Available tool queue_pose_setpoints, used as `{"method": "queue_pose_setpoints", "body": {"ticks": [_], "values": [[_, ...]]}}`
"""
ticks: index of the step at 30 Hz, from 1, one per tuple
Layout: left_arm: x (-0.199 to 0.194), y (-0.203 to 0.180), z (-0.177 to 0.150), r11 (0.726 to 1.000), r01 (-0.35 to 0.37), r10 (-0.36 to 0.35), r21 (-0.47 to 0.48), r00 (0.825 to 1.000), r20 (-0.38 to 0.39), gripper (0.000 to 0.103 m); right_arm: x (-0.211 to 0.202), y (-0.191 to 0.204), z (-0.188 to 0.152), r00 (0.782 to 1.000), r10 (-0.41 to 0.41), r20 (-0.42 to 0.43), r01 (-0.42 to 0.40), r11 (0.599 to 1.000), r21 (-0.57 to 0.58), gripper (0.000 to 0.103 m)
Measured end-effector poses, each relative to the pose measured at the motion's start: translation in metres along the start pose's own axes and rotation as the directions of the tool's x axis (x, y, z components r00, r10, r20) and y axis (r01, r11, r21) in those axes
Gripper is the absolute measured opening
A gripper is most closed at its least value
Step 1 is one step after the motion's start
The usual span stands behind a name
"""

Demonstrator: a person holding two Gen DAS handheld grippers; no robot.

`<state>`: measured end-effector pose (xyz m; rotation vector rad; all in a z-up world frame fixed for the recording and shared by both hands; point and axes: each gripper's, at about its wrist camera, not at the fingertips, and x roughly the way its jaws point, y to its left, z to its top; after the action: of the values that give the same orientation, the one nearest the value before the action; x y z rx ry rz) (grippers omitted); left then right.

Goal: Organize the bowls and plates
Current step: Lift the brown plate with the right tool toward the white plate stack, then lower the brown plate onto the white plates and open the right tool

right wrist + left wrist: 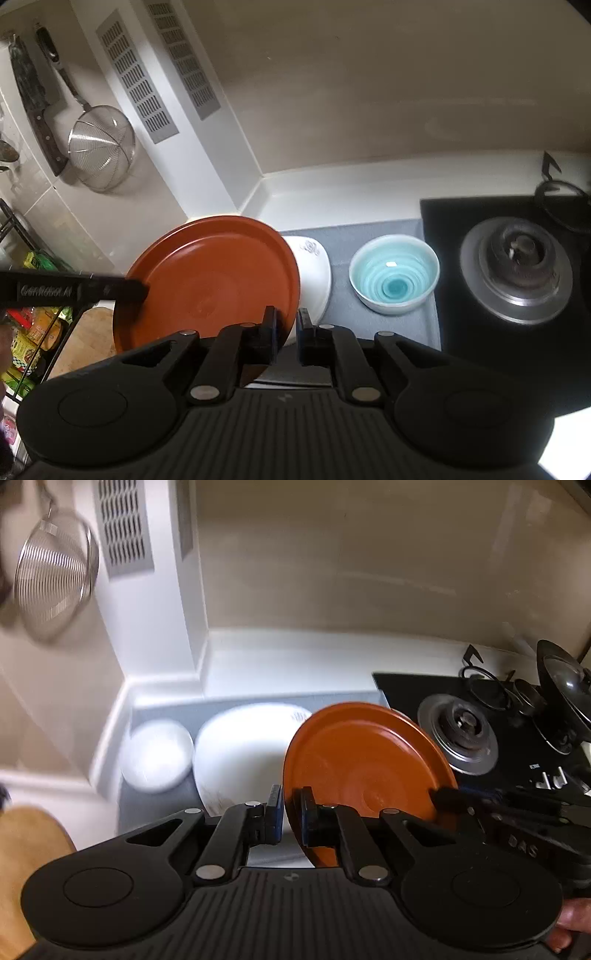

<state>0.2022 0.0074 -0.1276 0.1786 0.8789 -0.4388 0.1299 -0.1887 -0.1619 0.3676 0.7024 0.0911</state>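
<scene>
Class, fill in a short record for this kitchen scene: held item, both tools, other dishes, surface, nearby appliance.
Held item: round orange plate, tilted
Left tool: shut on its rim
Right tool: shut on its opposite rim
Other dishes: large white plate, small white plate, pale blue ceramic bowl
Surface: grey mat
Appliance: black gas hob

Domestic kitchen, gas hob [517,273] with burner set in white countertop [332,192], wire strainer [101,147] and cleaver [35,107] hung on tiled wall, vent grilles [136,77], cutting board [88,339], shelved food packets [33,332].
</scene>
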Motion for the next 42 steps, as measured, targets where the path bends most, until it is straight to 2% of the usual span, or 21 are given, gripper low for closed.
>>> {"method": "queue_pose_setpoints", "body": {"ticks": [3, 6, 9, 14, 17, 21, 24, 28, 33, 36, 42], "values": [[-0.005, 0.012, 0.02, 0.999, 0.047, -0.046, -0.007, 0.997, 0.054, 0.01, 0.001, 0.011, 0.016, 1.0, -0.02, 0.014, 0.02, 1.0, 0.003, 0.012], [-0.011, 0.023, 0.038, 0.997, 0.075, -0.071, -0.032, 0.992, 0.108, 0.01, 0.002, 0.023, 0.035, 0.999, -0.037, 0.035, 0.036, 0.999, 0.024, 0.013], [-0.018, 0.032, 0.055, 0.996, 0.087, -0.083, -0.018, 0.983, 0.163, 0.01, 0.0, 0.034, 0.051, 0.998, -0.037, 0.057, 0.033, 0.998, 0.06, 0.013], [-0.012, 0.049, 0.071, 0.994, 0.112, -0.111, 0.006, 0.976, 0.186, 0.01, 0.002, 0.057, 0.068, 0.992, -0.084, 0.097, 0.08, 0.996, 0.047, 0.013], [0.004, 0.063, 0.076, 0.992, 0.126, -0.124, -0.002, 0.98, 0.157, 0.01, 0.009, 0.07, 0.078, 0.986, -0.127, 0.111, 0.126, 0.992, 0.011, 0.013], [0.04, 0.082, 0.077, 0.984, 0.176, -0.172, -0.028, 0.981, 0.09, 0.011, 0.026, 0.086, 0.087, 0.968, -0.221, 0.114, 0.227, 0.973, -0.038, 0.012], [0.071, 0.089, 0.075, 0.978, 0.206, -0.205, -0.029, 0.978, 0.024, 0.011, 0.046, 0.087, 0.089, 0.957, -0.279, 0.078, 0.281, 0.96, -0.011, 0.011], [0.099, 0.092, 0.07, 0.978, 0.207, -0.207, -0.009, 0.978, -0.037, 0.011, 0.07, 0.086, 0.083, 0.942, -0.333, 0.026, 0.333, 0.943, 0.006, 0.01], [0.122, 0.096, 0.063, 0.98, 0.197, -0.198, -0.02, 0.977, -0.072, 0.011, 0.088, 0.083, 0.08, 0.938, -0.348, -0.003, 0.348, 0.938, 0.003, 0.01], [0.132, 0.099, 0.06, 0.983, 0.182, -0.184, -0.035, 0.98, -0.082, 0.011, 0.099, 0.08, 0.082, 0.942, -0.335, -0.008, 0.335, 0.942, -0.013, 0.01], [0.164, 0.097, 0.054, 0.992, 0.118, -0.124, -0.049, 0.981, -0.149, 0.012, 0.138, 0.068, 0.083, 0.945, -0.322, -0.057, 0.32, 0.946, -0.044, 0.01]]}}
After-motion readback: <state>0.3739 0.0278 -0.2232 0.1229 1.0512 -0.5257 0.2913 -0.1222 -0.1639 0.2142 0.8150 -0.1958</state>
